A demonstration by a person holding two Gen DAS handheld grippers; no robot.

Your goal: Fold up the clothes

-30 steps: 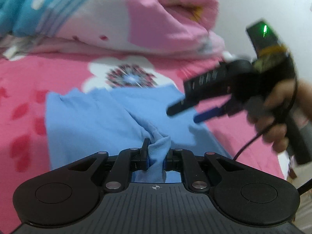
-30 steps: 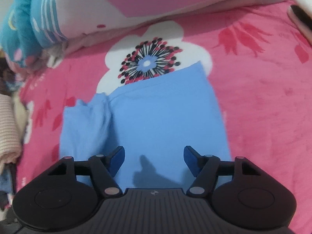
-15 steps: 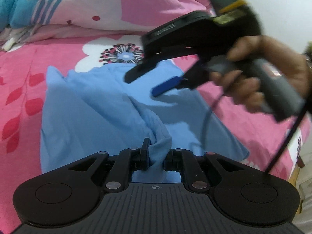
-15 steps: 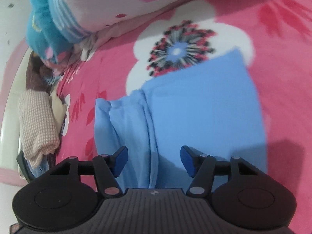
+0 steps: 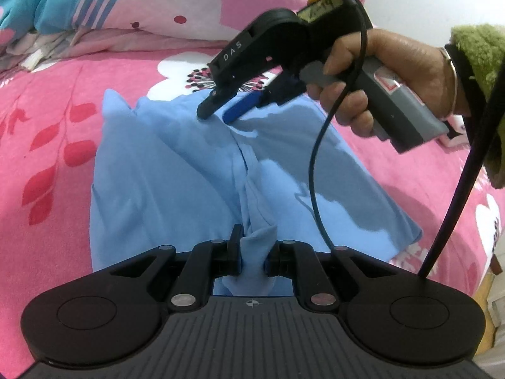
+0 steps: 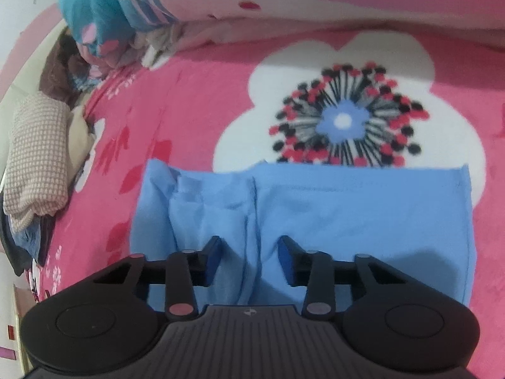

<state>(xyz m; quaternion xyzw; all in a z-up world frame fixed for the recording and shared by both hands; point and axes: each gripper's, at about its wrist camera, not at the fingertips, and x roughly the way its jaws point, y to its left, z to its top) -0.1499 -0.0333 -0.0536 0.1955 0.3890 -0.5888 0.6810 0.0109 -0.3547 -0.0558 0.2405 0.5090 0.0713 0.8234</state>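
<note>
A light blue garment (image 5: 176, 170) lies partly folded on the pink flowered bedspread (image 5: 47, 101). My left gripper (image 5: 254, 251) is shut on a bunched edge of it at the near side. In the left wrist view a hand holds my right gripper (image 5: 216, 114), whose tips are down on the garment's far part. In the right wrist view the garment (image 6: 363, 208) fills the middle, and my right gripper (image 6: 251, 252) straddles a raised fold ridge. Its jaws are closing, with the ridge between them, and the pads stand apart from the cloth.
A rolled pink and blue quilt (image 5: 132, 3) lies along the far side of the bed. A stack of folded clothes (image 6: 34, 158) sits at the left edge in the right wrist view. A black cable (image 5: 315, 170) hangs from the right gripper over the garment.
The right gripper has swung left across the garment and come down onto its far fold, with its jaws narrowing. The left gripper has kept its hold on the bunched edge.
</note>
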